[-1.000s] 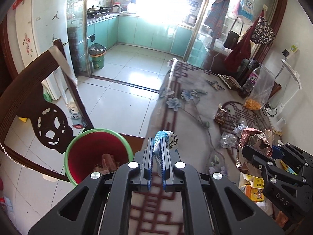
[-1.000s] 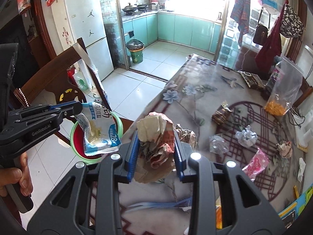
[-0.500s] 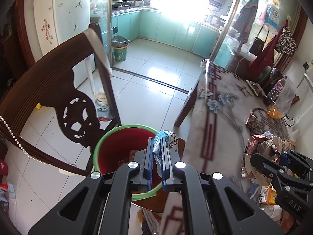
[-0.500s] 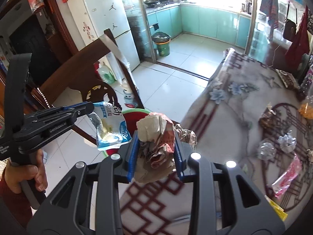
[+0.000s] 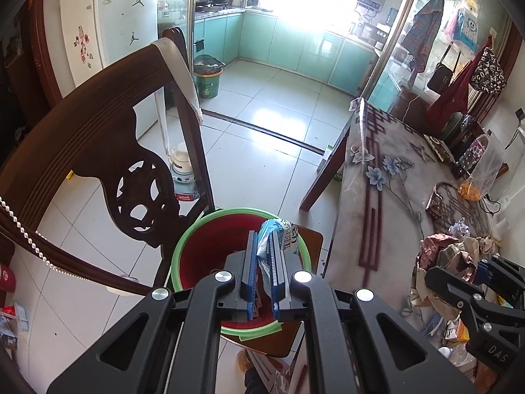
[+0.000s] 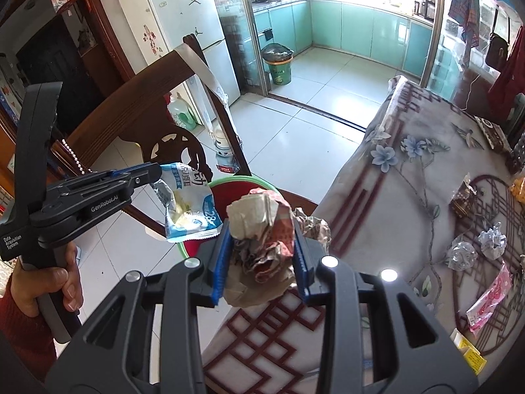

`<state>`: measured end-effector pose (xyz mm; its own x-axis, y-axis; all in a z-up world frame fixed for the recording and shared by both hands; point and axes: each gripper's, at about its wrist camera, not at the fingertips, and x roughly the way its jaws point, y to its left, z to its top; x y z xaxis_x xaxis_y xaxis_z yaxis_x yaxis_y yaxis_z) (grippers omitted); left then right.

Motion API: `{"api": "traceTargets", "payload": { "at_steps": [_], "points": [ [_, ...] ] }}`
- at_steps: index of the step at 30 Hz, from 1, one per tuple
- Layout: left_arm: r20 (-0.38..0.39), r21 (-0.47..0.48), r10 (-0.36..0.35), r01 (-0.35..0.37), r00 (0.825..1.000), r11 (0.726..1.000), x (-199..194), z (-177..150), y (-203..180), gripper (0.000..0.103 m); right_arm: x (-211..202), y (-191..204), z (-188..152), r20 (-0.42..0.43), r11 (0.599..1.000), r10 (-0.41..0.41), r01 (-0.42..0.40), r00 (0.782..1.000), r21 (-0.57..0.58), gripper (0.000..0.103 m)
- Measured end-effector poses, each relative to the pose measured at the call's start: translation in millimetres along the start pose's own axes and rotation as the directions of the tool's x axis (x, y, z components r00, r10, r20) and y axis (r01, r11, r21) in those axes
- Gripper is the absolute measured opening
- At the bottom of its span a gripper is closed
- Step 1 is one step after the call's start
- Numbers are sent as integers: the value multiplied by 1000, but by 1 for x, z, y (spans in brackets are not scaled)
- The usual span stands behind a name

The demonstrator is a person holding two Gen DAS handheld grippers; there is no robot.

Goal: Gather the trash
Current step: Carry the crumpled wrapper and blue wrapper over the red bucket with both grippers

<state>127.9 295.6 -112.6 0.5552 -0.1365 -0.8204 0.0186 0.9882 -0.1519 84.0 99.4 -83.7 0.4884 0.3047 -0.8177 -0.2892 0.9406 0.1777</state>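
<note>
My left gripper is shut on a blue-and-white snack wrapper and hangs directly over the red bin with a green rim on the chair seat. The right wrist view shows that same wrapper dangling from the left gripper. My right gripper is shut on a crumpled wad of brown and red paper, held above the table's near corner, just right of the red bin. In the left wrist view the right gripper shows low at the right with the paper wad.
A carved dark wooden chair back rises left of the bin. The table with its floral cloth carries foil balls, a pink wrapper, a brown wrapper and other scraps. A hand grips the left tool's handle. A second bin stands by the kitchen door.
Both grippers have swung left, off the table and towards the chair. The red bin now lies right under the left gripper's wrapper. Both grips are unchanged.
</note>
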Motion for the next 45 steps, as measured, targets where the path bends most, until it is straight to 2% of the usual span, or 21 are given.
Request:
{"api": "traceTargets", "payload": {
  "at_steps": [18, 22, 25, 30, 36, 45],
  "points": [
    [-61, -7, -10, 10, 998, 1000, 32, 0, 8, 5, 27, 5, 2, -64, 999, 37, -36, 997, 15, 33],
    [-83, -8, -6, 5, 997, 1000, 45, -2, 12, 5, 40, 10, 0, -93, 1000, 6, -6, 996, -5, 33],
    [-96, -6, 14, -14, 995, 1000, 57, -4, 17, 5, 52, 12, -2, -114, 1000, 12, -12, 993, -3, 33],
    [-139, -11, 56, -58, 989, 998, 86, -6, 29, 6, 80, 22, -1, -135, 999, 20, -25, 991, -38, 33],
    [-203, -23, 69, -75, 977, 997, 113, -7, 43, 6, 106, 33, -1, -165, 996, 73, -80, 984, -39, 33],
    [-229, -10, 70, -75, 971, 997, 118, -6, 46, 7, 118, 40, 7, -178, 994, 80, -92, 981, -60, 33]
  ]
}}
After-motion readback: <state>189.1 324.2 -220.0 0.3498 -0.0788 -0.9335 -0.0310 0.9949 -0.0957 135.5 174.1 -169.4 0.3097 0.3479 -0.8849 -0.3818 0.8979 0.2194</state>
